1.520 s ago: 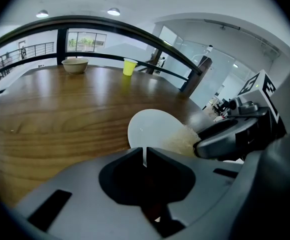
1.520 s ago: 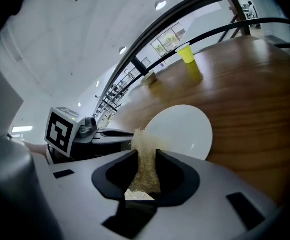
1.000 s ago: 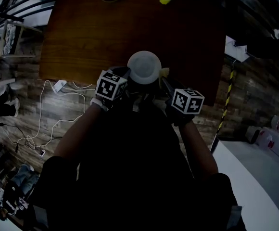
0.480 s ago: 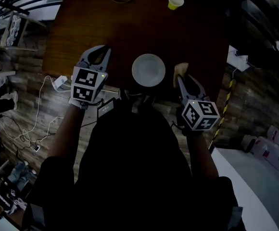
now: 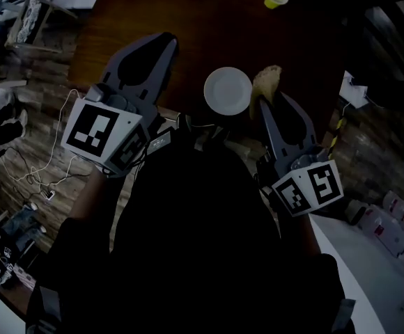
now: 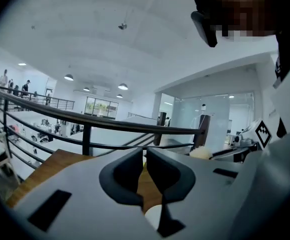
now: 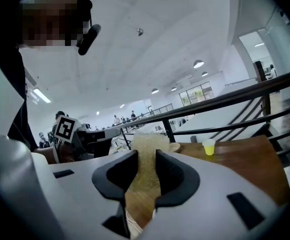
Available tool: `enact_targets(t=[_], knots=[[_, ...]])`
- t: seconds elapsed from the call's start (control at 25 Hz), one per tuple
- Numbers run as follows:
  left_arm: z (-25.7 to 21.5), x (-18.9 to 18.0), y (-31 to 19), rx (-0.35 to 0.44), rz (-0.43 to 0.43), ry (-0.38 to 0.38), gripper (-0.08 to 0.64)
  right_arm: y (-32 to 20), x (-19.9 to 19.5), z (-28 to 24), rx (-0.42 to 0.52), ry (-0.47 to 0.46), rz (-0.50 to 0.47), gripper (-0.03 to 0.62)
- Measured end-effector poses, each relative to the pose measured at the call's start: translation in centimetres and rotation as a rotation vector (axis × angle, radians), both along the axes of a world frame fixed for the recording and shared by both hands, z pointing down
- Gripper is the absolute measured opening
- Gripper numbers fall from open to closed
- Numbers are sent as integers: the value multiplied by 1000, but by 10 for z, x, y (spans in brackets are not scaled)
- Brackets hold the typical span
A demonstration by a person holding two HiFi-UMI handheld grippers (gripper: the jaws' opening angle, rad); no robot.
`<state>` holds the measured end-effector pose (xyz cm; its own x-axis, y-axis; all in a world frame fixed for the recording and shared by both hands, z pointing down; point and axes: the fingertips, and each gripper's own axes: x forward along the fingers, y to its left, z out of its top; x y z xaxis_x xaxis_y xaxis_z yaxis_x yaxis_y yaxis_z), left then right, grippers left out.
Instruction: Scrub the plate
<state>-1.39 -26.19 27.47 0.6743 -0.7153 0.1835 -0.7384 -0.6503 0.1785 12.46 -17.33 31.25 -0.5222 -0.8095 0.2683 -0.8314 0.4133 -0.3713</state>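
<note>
Head view: a white plate [image 5: 228,90] lies flat, face up, on the wooden table [image 5: 188,26] near its close edge. Being round, it has no long axis. It sits between my left gripper [image 5: 161,47] and right gripper [image 5: 270,104], and neither seems to touch it.

Left gripper view: my jaws are pressed almost together on nothing.

Right gripper view: my jaws clamp a tan sponge [image 7: 147,174], whose long axis runs forward along them. With nothing bracing the plate, I judge a hard push from the sponge could skate it off the edge.
</note>
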Motion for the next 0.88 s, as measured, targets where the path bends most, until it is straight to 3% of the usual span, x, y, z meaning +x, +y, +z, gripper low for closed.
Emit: enact_targets(t=[0.16, 0.36, 0.56, 0.88], knots=[[-21, 25, 31, -32, 41, 82, 34, 4, -20, -28, 56, -38, -31, 120], [-29, 44, 58, -112, 77, 182, 34, 10, -29, -38, 114, 4, -59, 120], [-14, 68, 71, -165, 155, 173, 34, 9, -30, -36, 114, 9, -45, 120], [-13, 71, 72, -169, 162, 169, 34, 12, -24, -34, 100, -3, -22, 120]])
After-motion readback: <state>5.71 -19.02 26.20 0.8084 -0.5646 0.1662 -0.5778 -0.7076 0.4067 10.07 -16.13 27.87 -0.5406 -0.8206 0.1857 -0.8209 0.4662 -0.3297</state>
